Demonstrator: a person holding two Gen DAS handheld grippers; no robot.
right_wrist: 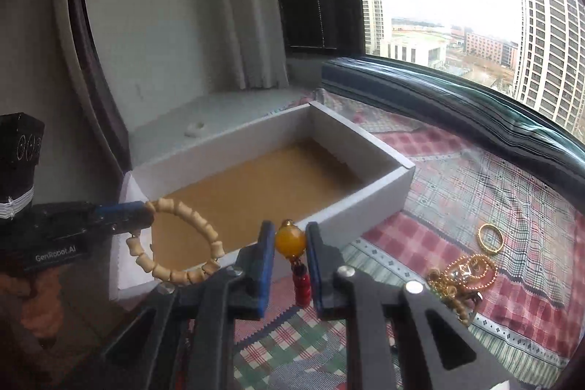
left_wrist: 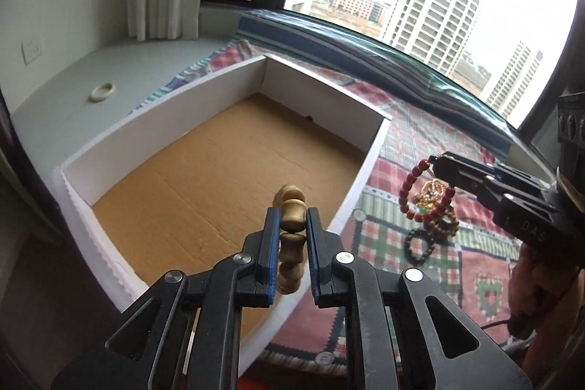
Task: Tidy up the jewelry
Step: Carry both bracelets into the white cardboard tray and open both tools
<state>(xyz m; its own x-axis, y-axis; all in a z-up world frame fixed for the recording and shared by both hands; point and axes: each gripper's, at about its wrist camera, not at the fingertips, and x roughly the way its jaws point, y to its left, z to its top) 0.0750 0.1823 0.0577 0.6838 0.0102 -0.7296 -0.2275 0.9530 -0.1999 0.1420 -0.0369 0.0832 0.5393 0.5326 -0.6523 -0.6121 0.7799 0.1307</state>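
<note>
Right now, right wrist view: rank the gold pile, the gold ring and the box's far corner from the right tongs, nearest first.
1. Gold pile: on the cloth, just right of the right tongs.
2. Gold ring: on the cloth, beyond the pile.
3. Box's far corner: ahead, toward the window.

Plaid cloth (right_wrist: 475, 178), white box (right_wrist: 365, 207), gold ring (right_wrist: 490, 238), jewelry heap (right_wrist: 462, 275)

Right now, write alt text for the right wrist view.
The right gripper pinches a red bead bracelet at its amber bead. At left, the left gripper holds a wooden bead bracelet before an open white box.
</note>
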